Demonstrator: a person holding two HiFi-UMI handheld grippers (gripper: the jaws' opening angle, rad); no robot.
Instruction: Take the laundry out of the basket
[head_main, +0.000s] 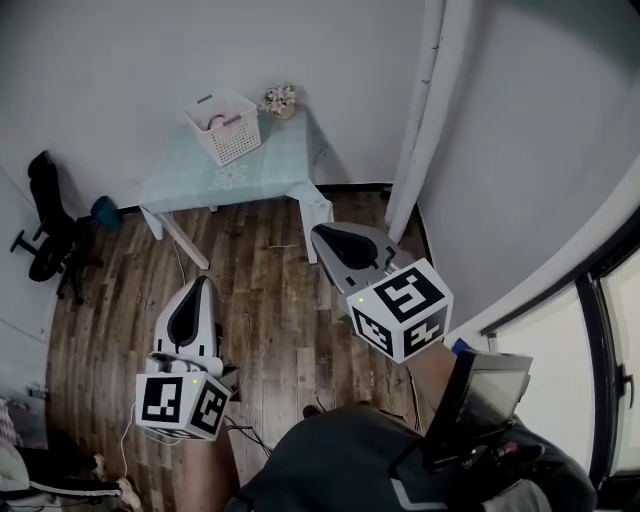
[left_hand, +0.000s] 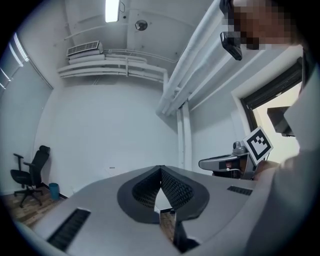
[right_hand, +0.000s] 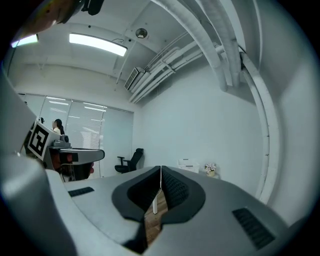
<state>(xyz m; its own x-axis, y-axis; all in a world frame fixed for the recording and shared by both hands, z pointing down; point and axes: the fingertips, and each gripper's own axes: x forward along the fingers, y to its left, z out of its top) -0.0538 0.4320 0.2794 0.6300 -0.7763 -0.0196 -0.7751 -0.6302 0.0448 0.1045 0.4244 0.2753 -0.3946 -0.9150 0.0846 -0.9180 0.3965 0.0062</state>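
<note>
Laundry basket (head_main: 224, 126) on the far table (head_main: 275, 170)
A pinkish item (head_main: 214, 121) lies inside it, with flowers (head_main: 281, 99) just beside. The left gripper (head_main: 200, 283) and right gripper (head_main: 320, 233) are level over the wooden floor (head_main: 265, 310), well apart from it, jaws pressed together on nothing.

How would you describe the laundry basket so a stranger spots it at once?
Find the table with the pale blue cloth against the white wall. On its far side stands the basket: white, boxy, with perforated sides, far bigger than the little bunch of flowers beside it.
</note>
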